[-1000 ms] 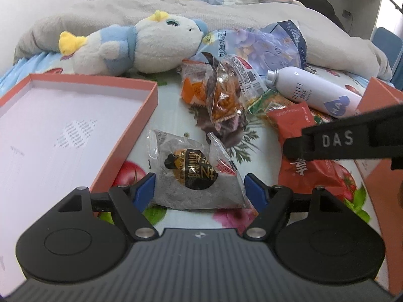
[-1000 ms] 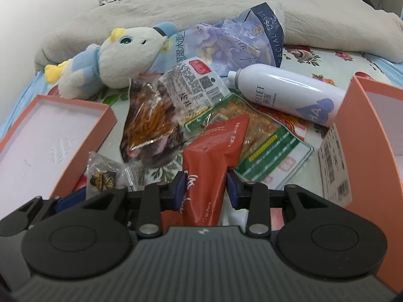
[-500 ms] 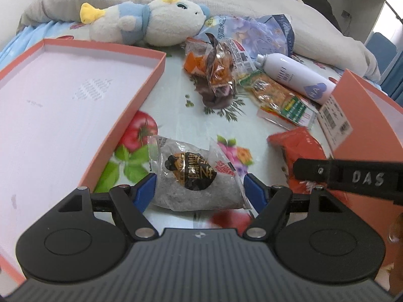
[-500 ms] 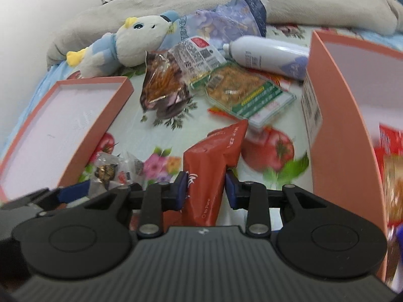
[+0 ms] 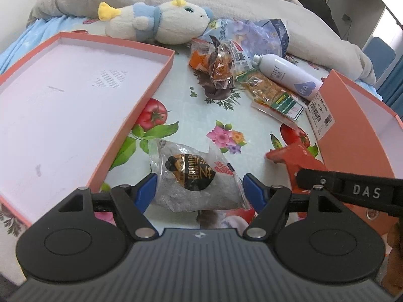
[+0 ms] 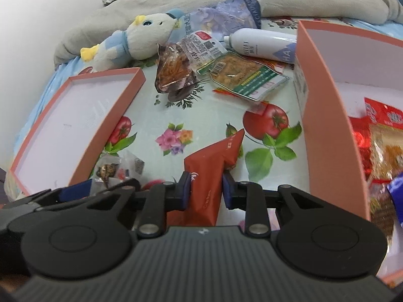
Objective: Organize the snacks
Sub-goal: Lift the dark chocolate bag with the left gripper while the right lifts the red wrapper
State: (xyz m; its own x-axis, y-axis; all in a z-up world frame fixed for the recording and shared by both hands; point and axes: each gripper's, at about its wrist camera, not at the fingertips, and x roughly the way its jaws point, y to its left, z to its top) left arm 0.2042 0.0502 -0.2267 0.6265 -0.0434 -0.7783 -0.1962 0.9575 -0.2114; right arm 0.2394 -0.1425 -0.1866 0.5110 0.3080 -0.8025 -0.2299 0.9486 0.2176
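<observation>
My left gripper (image 5: pixel 200 187) is shut on a grey snack packet with a black and orange label (image 5: pixel 194 176) and holds it above the tablecloth. My right gripper (image 6: pixel 205 186) is shut on a red snack pouch (image 6: pixel 209 168), lifted beside the deep orange box (image 6: pixel 325 105), which holds red and yellow snack packs (image 6: pixel 382 136). The red pouch (image 5: pixel 292 158) and the orange box (image 5: pixel 352 130) also show at the right of the left wrist view. More snacks lie farther back: a clear orange bag (image 5: pixel 216 68) and a green-labelled pack (image 5: pixel 274 95).
The box's shallow orange lid (image 5: pixel 63 105) lies open at the left. A plush toy (image 5: pixel 161 22), a white bottle (image 5: pixel 284 75), a blue facial-tissue bag (image 5: pixel 257 35) and a grey blanket (image 5: pixel 252 7) are at the back. The floral tablecloth (image 5: pixel 199 115) lies between lid and box.
Both grippers have pulled back and risen with their packets; the pile of snacks now sits farther away. The right gripper has come alongside the deep box, whose inside now shows.
</observation>
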